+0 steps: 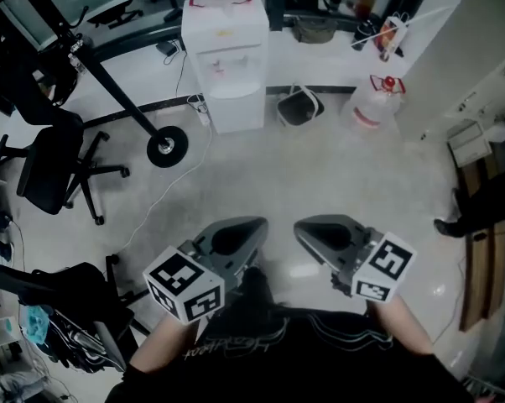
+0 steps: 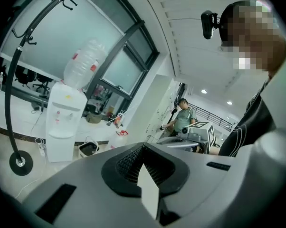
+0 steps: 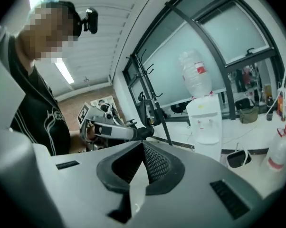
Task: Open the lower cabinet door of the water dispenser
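Observation:
The white water dispenser (image 1: 226,57) stands against the far wall with a large bottle on top; its lower cabinet door (image 1: 236,107) is closed. It also shows in the left gripper view, where the dispenser (image 2: 62,122) is far off at the left, and in the right gripper view, where the dispenser (image 3: 205,122) is right of centre. My left gripper (image 1: 257,222) and right gripper (image 1: 301,225) hang side by side close to my body, well short of the dispenser. The jaws of the left gripper (image 2: 144,146) meet with nothing between them. Those of the right gripper (image 3: 143,144) do the same.
A coat stand's round base (image 1: 167,147) and slanting pole lie left of the dispenser, with a black office chair (image 1: 51,170) further left. A dark bin (image 1: 299,107) and a floor water bottle (image 1: 372,103) sit to its right. A person (image 2: 183,118) stands far off.

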Available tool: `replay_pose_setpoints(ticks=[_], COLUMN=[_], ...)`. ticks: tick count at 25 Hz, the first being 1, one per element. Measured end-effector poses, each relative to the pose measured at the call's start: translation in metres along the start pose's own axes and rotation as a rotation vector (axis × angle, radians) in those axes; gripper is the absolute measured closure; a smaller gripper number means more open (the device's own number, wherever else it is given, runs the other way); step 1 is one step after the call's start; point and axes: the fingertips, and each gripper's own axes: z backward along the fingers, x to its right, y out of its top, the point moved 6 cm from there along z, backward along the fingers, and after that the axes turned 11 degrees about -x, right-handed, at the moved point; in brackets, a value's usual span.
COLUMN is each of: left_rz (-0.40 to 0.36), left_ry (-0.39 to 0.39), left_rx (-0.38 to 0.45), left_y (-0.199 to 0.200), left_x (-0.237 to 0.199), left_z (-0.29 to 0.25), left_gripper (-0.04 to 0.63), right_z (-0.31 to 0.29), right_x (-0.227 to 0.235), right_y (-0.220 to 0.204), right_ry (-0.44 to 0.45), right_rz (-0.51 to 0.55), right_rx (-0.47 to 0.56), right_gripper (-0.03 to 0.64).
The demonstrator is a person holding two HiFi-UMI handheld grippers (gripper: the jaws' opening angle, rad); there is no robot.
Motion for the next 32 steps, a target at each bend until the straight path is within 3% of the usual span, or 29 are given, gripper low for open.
replay_pose_setpoints(ticks=[8, 12, 24, 32], left_rz=[0.023, 0.068, 0.183, 0.231], left_ry=[-0.011, 0.001, 0.073, 0.145], left_rx=[-0.034, -0.029, -0.080, -0.061], left_y=[0.031, 0.036, 0.001, -0.003], left_x=[-0.111, -0.152, -0.295, -0.381], left_z=[-0.015, -0.033, -0.168, -0.256], left_gripper=[0.597, 0.597, 0.595, 0.596], right_z=[-0.077, -0.098, -0.192, -0.231], right_x=[0.072, 0.105, 0.279, 0.411], right_y=[0.038, 0.038, -0.024, -0.055], right_ry=[-0.069, -0.036, 0.074, 0.037], right_rz=[-0.013, -0.047, -0.185, -0.133], right_rx=[-0.019, -0.030, -0.134, -0.214], right_gripper=[0.603, 0.603, 0.603, 0.603])
